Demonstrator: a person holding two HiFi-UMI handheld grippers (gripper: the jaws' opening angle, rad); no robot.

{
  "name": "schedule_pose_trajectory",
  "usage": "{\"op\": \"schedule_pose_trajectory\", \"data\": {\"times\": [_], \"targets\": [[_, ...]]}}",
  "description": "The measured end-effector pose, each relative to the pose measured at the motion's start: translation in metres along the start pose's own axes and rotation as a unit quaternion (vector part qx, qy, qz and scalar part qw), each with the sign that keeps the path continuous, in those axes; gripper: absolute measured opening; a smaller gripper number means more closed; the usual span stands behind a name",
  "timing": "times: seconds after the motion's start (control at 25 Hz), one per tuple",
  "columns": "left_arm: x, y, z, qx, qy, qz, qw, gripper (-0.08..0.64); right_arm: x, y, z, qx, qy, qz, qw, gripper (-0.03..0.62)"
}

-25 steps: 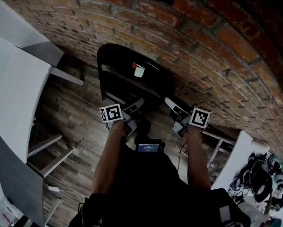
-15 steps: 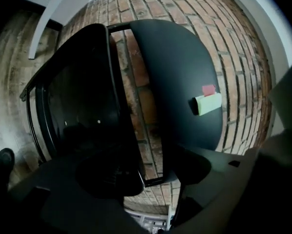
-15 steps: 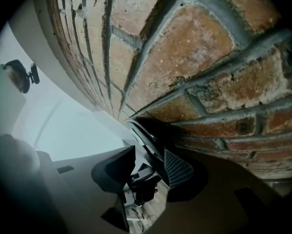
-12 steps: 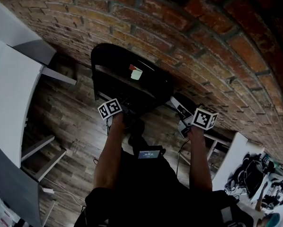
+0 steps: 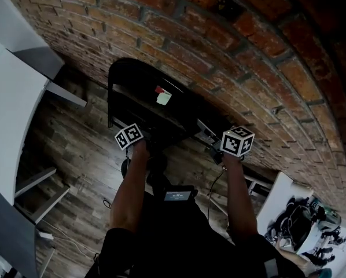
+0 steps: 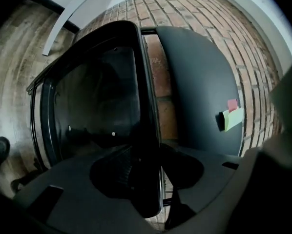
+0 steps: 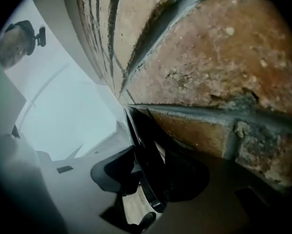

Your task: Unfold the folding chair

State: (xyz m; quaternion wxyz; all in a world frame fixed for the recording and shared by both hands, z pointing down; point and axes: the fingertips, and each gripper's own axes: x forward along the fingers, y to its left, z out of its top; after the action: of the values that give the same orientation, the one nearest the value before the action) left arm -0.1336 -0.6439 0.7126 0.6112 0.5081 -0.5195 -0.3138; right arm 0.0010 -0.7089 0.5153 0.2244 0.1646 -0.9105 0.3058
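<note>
Your head view puts the black folding chair (image 5: 155, 106) against the brick wall (image 5: 248, 51) on a plank floor (image 5: 80, 143), with a white desk (image 5: 11, 103) off to the left. In that view the ends of both grippers are lost in the chair's dark shape.

The gripper views fill that in. Your left gripper (image 5: 139, 139) (image 6: 146, 174) has its fingers pinching the rounded rim of the seat (image 6: 97, 96). The seat stands on edge, just beside the curved backrest (image 6: 199, 91), with a strip of brick showing between them. Your right gripper (image 5: 219, 143) (image 7: 146, 174) is clamped on a thin, glossy black edge of the chair (image 7: 146, 145), and rough brick and mortar (image 7: 209, 57) sit very close beside it.

A second ago both grippers hung short of the chair over the floor. Half a second ago the left was reaching it while the right was still clear. Now both are on it, one at each side.

The seat's underside is smooth, shiny moulded plastic and the backrest is matte. A pale green sticky note (image 6: 232, 117) (image 5: 163, 97) with a red tab is stuck on the backrest.
</note>
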Motion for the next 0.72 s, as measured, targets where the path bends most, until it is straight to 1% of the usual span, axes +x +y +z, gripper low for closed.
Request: {"op": "schedule_pose_trajectory", "data": {"times": [0.08,0.12,0.2,0.28,0.32,0.36,0.44,0.64,0.72], "targets": [[-0.001,-0.002,0.001,-0.004,-0.006,-0.003,1.0000,0.178,0.003,0.003,0.000,-0.052,0.008,0.010,0.999,0.181],[-0.001,-0.003,0.000,-0.006,-0.008,-0.007,0.9999,0.167,0.005,0.004,-0.001,-0.085,0.018,0.006,0.996,0.181],[-0.003,-0.005,0.000,-0.008,-0.010,-0.013,0.9998,0.142,0.009,0.003,-0.003,-0.144,0.043,-0.010,0.989,0.179],[-0.005,-0.009,0.000,-0.010,-0.012,-0.022,0.9996,0.114,0.010,0.004,-0.004,-0.179,0.063,-0.017,0.982,0.172],[-0.006,-0.012,-0.001,-0.012,-0.013,-0.028,0.9995,0.089,0.010,0.005,-0.006,-0.189,0.069,-0.018,0.979,0.166],[-0.007,-0.014,-0.002,-0.014,-0.012,-0.033,0.9993,0.032,0.008,0.007,-0.008,-0.195,0.071,-0.018,0.978,0.164],[-0.013,-0.014,-0.008,-0.015,-0.008,-0.041,0.9990,0.032,0.001,0.015,-0.016,-0.203,0.068,-0.015,0.977,0.160],[-0.030,-0.016,-0.021,0.003,0.009,-0.066,0.9978,0.032,-0.013,0.040,-0.034,-0.212,0.052,0.001,0.976,0.156],[-0.035,-0.014,-0.026,0.003,0.014,-0.061,0.9980,0.037,-0.017,0.048,-0.041,-0.208,0.051,0.005,0.977,0.155]]}}
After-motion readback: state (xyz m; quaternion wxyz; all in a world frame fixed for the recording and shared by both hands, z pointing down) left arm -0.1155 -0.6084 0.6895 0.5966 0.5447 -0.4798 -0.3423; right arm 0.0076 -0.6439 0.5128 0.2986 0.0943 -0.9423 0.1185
